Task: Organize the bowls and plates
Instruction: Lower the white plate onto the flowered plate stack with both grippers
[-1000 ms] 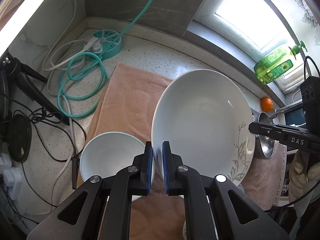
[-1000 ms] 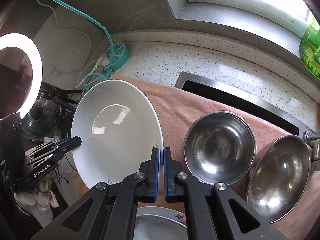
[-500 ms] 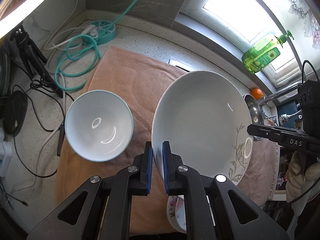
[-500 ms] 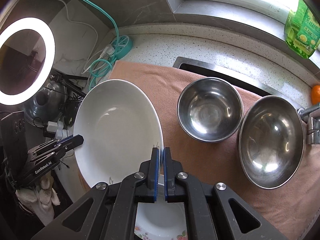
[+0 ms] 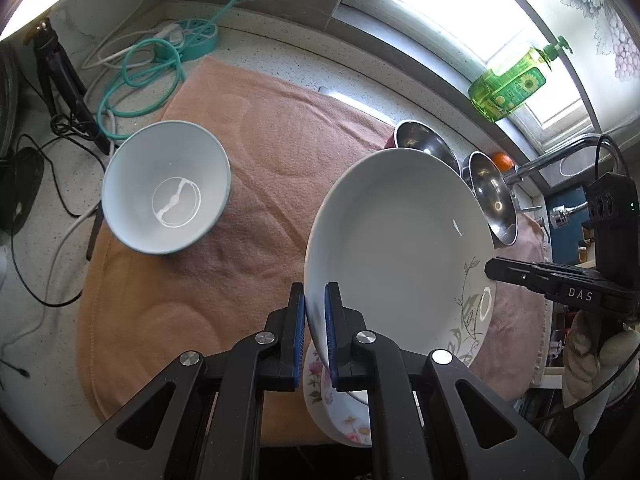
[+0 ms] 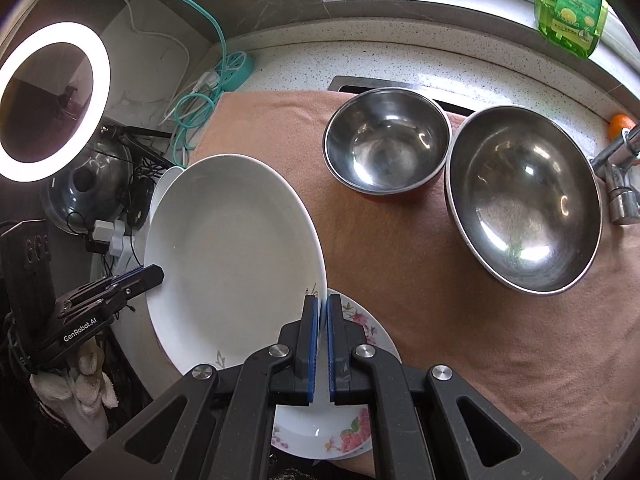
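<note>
The white plate (image 5: pixel 396 248), smooth and glossy with a grey leaf sprig painted near one edge, is held up in the air, tilted, above the pink towel (image 5: pixel 248 184). Both grippers grasp it by the rim on opposite sides: the left gripper (image 5: pixel 315 332) has its blue-padded fingers (image 5: pixel 299 328) clenched on the near edge, and the right gripper (image 6: pixel 319 344) pinches the edge by the sprig, its black body reaching in level from the side. Directly under the plate, on the towel at the front edge of the surface, lies a flowered plate (image 6: pixel 352 436) with pink blossoms on its rim. To the left sits a pale blue bowl (image 5: pixel 166 186), round and deep. Further back stand two shiny steel bowls, a small one (image 6: pixel 386 148) and a large one (image 6: pixel 524 200), touching or nearly so. The speckled stone surface (image 6: pixel 400 60) carries the fuzzy towel. A green soap bottle (image 5: pixel 512 88) stands on the window sill.
</note>
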### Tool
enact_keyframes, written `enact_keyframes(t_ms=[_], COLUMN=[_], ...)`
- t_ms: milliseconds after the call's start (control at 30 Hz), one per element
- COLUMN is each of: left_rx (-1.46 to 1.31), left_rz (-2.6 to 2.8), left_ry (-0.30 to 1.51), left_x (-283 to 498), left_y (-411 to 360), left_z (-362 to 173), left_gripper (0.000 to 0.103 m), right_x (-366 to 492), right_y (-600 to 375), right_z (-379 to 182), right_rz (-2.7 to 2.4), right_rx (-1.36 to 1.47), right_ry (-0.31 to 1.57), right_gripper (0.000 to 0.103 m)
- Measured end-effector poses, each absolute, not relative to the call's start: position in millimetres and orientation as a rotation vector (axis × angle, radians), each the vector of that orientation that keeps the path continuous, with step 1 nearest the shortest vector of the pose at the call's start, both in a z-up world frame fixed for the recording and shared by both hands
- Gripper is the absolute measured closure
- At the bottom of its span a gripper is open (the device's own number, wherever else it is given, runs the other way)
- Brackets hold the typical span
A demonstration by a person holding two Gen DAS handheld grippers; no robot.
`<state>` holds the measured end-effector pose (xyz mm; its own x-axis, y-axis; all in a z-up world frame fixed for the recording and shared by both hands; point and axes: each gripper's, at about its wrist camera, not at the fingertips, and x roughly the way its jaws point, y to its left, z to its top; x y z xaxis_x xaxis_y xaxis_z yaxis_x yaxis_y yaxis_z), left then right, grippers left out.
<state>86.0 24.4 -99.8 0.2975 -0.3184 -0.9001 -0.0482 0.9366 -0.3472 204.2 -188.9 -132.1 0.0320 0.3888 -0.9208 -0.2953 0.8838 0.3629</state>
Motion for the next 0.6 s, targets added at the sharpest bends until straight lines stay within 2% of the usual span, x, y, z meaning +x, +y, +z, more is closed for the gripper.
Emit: enact_keyframes(t_ms=[600], left_rx=[-0.351], left_rz=[-0.201], left_ry=[1.307], left_x=[59.6], left_y=[7.2], left_z=[-116.6], left_gripper=[0.095], right_x=[178.2], right_y=[-210.2], right_z=[-157.4], right_rz=[0.513], right_rx=[0.108], right_ry=[1.492], right_gripper=[0.099])
